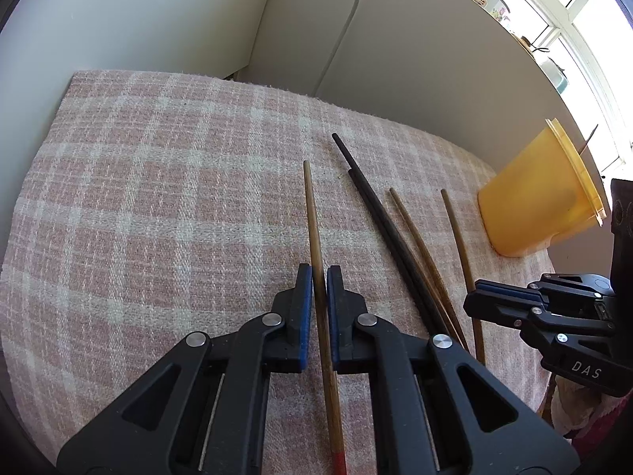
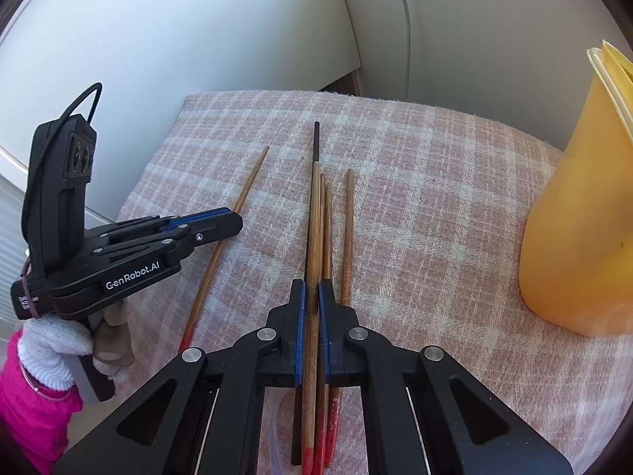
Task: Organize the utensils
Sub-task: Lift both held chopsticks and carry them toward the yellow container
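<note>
In the left wrist view my left gripper is shut on a brown wooden chopstick with a red end, its pads pressing both sides. To its right on the checked cloth lie two black chopsticks and two more brown ones. My right gripper is shut on another brown, red-ended chopstick, held just above the bundle. From the right wrist view the left gripper shows side-on at the left with its chopstick. The right gripper reaches in at the right of the left wrist view.
A tall yellow plastic cup stands at the right edge of the pink-and-white checked cloth; a thin stick end pokes above the cup. Pale walls close off the back. A white-gloved hand in a pink sleeve holds the left gripper.
</note>
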